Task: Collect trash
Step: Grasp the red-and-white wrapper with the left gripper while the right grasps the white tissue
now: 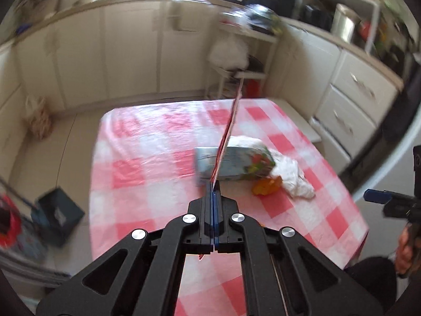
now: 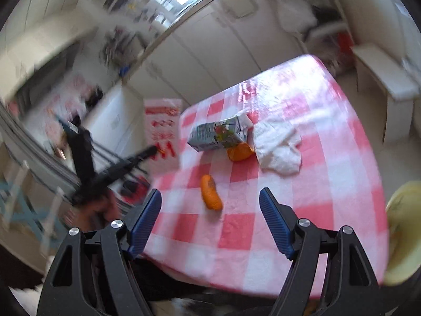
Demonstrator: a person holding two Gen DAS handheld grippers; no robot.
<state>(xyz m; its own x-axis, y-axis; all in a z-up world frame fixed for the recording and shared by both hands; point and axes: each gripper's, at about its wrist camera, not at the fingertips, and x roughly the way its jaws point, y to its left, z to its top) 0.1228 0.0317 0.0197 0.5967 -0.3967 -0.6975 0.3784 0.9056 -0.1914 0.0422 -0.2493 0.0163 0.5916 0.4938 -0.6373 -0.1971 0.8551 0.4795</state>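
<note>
My left gripper (image 1: 212, 187) is shut on a thin red-and-white flyer (image 1: 228, 131), seen edge-on in the left wrist view and face-on in the right wrist view (image 2: 162, 131), held above the table's left side. On the pink checked tablecloth (image 2: 329, 158) lie a crushed juice carton (image 2: 219, 134), a crumpled white tissue (image 2: 277, 146), an orange peel piece (image 2: 240, 152) beside the carton, and another orange peel (image 2: 210, 192). My right gripper (image 2: 210, 198) is open and empty, above the near peel. The carton (image 1: 236, 162), tissue (image 1: 294, 176) and peel (image 1: 265, 185) also show in the left wrist view.
A dark bin (image 1: 58, 214) stands on the floor left of the table. White cabinets (image 1: 105, 52) line the back wall and drawers (image 1: 350, 100) the right. A yellowish object (image 2: 402, 231) sits at the table's right edge. A white shelf unit (image 1: 244, 60) stands behind the table.
</note>
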